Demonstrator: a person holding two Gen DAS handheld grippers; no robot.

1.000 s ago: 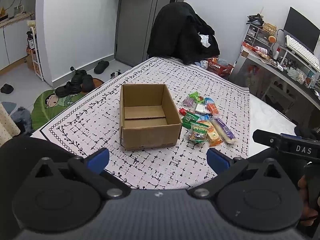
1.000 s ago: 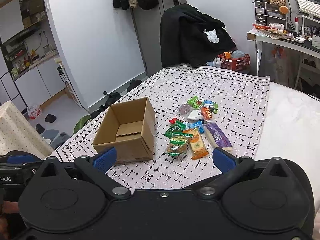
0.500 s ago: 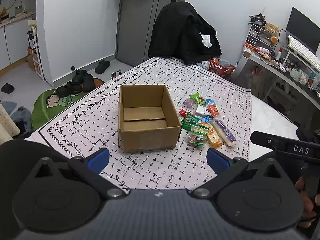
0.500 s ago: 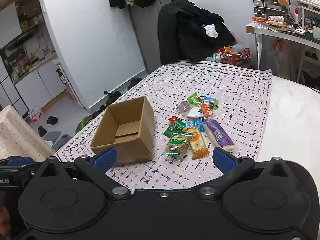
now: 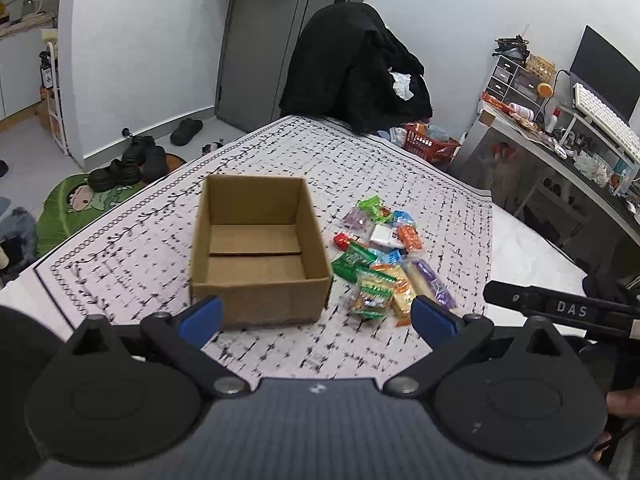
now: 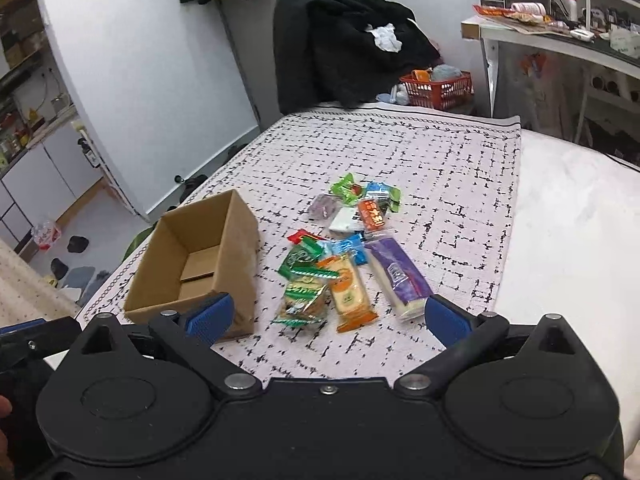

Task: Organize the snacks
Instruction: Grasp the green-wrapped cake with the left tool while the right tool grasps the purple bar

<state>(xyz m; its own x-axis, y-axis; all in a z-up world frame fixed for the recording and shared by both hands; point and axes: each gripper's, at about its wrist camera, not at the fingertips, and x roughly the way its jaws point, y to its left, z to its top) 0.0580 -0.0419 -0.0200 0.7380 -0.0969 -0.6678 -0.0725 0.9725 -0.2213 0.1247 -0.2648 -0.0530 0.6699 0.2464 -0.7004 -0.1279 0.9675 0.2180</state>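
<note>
1. Your left claw [image 5: 316,316] is released — its blue fingertips [image 5: 202,315] stand wide apart with nothing between them, hovering just above the near edge of the patterned cloth [image 5: 392,160].
2. Your right claw [image 6: 327,317] is released too, its fingertips [image 6: 210,315] spread wide and holding nothing, near the front of the same cloth.
3. The cardboard box [image 5: 256,248] sits open on the cloth, left of the snacks, flaps folded flat inside and no snack in it.
4. The pile of snacks [image 5: 384,260] lies on the cloth just right of the box, apart from its wall.
5. In the pile, nearest you: a clear packet with green print [image 6: 302,300], an orange packet [image 6: 350,294] touching its right side, and a long purple packet [image 6: 400,276] further right.
6. Farther back lie a dark green packet [image 6: 298,258], a small red one [image 6: 300,236], a white one [image 6: 346,218], a bright green one [image 6: 348,188] and a blue one [image 6: 380,190] — several overlap.
7. The cloth covers a bed [image 6: 568,216]; white sheet shows to the right.
8. Beyond the far end stands a chair draped in black clothes [image 5: 356,72], with a red basket [image 5: 430,146] to its right.
</note>
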